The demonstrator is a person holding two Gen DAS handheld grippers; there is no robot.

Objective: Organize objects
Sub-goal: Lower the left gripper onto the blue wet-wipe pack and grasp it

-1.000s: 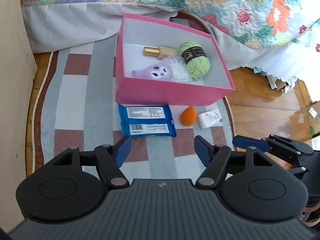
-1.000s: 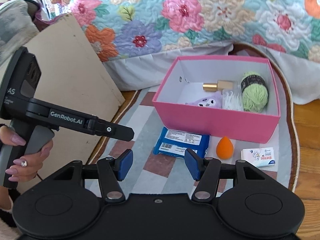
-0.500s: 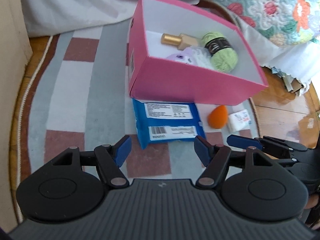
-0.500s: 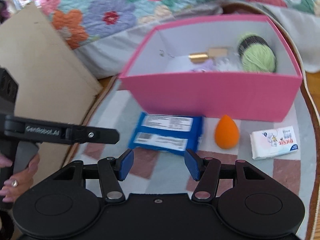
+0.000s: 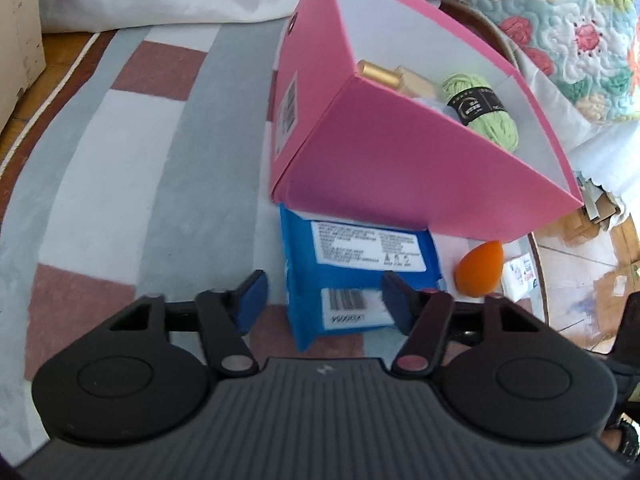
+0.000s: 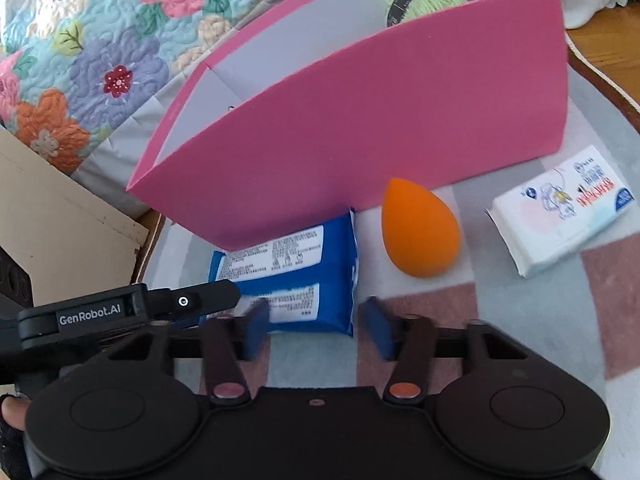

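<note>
A blue wipes packet (image 5: 352, 276) lies flat on the rug in front of a pink box (image 5: 400, 156). My left gripper (image 5: 322, 300) is open, low over the packet's near end, fingers astride it. My right gripper (image 6: 314, 326) is open too, close over the same packet (image 6: 296, 272) from the other side. An orange sponge egg (image 6: 418, 228) and a white tissue pack (image 6: 560, 208) lie right of the packet. The box holds green yarn (image 5: 484, 108) and a gold-capped bottle (image 5: 384, 74).
A striped rug (image 5: 132, 168) covers the floor. A floral quilt (image 6: 80, 40) hangs behind the box. A beige board (image 6: 52, 216) stands at the left. Wood floor and paper scraps (image 5: 600, 208) lie right of the rug.
Both grippers have moved forward and down toward the blue packet, so the box and the items look much larger. Both stay open.
</note>
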